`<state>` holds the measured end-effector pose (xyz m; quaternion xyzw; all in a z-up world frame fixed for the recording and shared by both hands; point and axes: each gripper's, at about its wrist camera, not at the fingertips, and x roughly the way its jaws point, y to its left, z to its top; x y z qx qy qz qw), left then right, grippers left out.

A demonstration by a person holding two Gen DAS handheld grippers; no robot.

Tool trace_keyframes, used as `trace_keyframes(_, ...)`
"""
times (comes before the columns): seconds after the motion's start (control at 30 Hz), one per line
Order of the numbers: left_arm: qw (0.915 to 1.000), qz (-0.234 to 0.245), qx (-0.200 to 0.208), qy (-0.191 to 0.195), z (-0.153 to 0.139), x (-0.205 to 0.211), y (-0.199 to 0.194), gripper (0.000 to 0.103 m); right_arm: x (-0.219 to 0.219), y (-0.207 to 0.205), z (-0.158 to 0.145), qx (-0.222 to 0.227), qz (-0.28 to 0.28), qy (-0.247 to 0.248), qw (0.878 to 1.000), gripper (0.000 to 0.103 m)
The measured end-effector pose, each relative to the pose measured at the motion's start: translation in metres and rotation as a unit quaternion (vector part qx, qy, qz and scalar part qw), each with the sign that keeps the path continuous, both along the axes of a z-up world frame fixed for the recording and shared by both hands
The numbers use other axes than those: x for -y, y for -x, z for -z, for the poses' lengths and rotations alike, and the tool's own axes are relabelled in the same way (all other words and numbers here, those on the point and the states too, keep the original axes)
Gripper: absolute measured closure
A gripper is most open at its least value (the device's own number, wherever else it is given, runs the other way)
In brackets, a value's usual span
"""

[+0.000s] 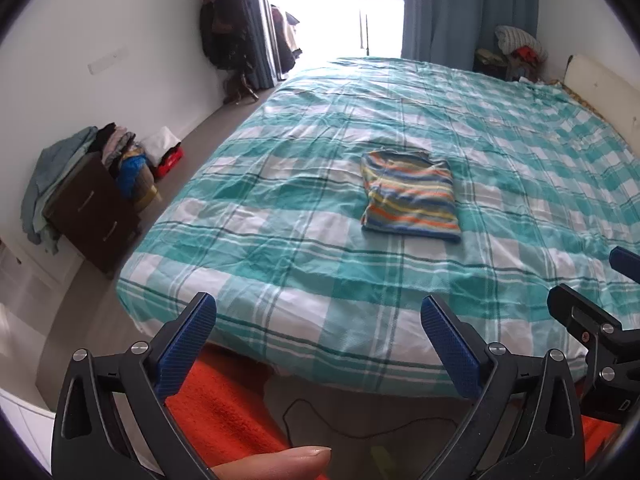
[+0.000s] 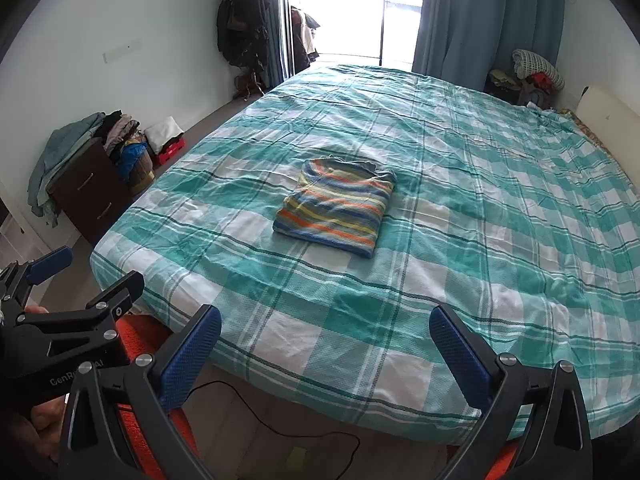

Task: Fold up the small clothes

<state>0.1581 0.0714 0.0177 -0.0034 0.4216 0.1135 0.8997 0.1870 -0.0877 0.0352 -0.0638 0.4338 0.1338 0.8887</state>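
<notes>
A small striped garment (image 1: 410, 196) (image 2: 338, 207), in blue, orange and yellow bands, lies folded into a neat rectangle on the teal checked bed cover (image 1: 304, 264) (image 2: 500, 240). My left gripper (image 1: 316, 312) hangs open over the bed's near edge, well short of the garment, nothing between its blue pads. My right gripper (image 2: 324, 326) is open too, at the same distance from it and empty. Each gripper shows in the other's view: the right one (image 1: 592, 280) at the right edge, the left one (image 2: 96, 268) at the left edge.
A dark dresser (image 2: 88, 196) piled with clothes stands left of the bed, with bags and a red crate (image 2: 172, 148) beside it. Coats hang on a rack (image 2: 244, 28) by the bright balcony door. An orange rug (image 1: 224, 400) and a black cable (image 2: 280, 420) lie on the floor below.
</notes>
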Motion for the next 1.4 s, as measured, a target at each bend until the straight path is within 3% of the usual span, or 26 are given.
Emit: trace_keyframes(1.4, 0.9998, 0.008, 0.000, -0.016, -0.002, 0.004, -0.001, 0.001, 0.004, 0.004, -0.003, 0.012, 0.009, 0.017, 1.000, 0.000)
